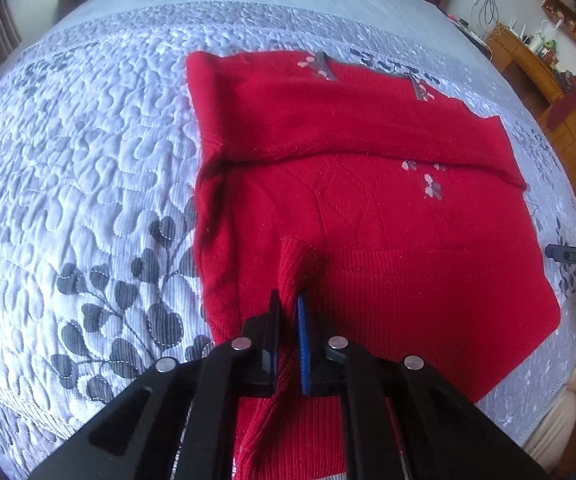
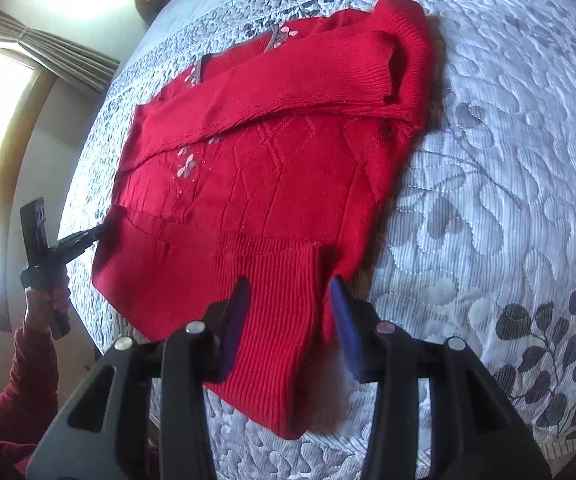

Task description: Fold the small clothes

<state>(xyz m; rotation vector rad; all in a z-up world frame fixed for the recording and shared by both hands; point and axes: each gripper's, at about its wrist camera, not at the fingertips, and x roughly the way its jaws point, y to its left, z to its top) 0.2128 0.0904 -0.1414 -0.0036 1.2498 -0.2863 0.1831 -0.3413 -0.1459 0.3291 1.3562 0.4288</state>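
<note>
Left wrist view. A grey-white quilted bedspread (image 1: 88, 168) with a dark leaf pattern covers the bed. On it lies the red sweater (image 1: 368, 200), spread mostly flat, one sleeve (image 1: 328, 128) folded across the chest from the left side to the right. Small pink and grey flower motifs show near the neckline and below the sleeve. At the lower centre, the left gripper (image 1: 287, 312) is clamped on a raised pleat of the ribbed hem (image 1: 408, 280), its blue-padded fingers (image 1: 301, 344) pressed together with the knit between them. At the far right edge, part of the other tool is visible beside the sweater, and wooden shelving (image 1: 548, 80) stands beyond the bed.

Right wrist view. At the far left, a curtained window (image 2: 4, 128) is brightly lit. Below it, a hand in a red cuff holds the left gripper (image 2: 100, 233), whose tip meets the sweater's hem corner; its fingers cannot be told apart here. The red sweater (image 2: 288, 152) lies across the middle, the folded sleeve (image 2: 308, 80) ending in a ribbed cuff at the upper right. At the lower centre, the right gripper (image 2: 288, 292) has its fingers apart, straddling a ribbed hem corner (image 2: 276, 340) without closing on it. To the right, the bedspread (image 2: 508, 200) continues.
</note>
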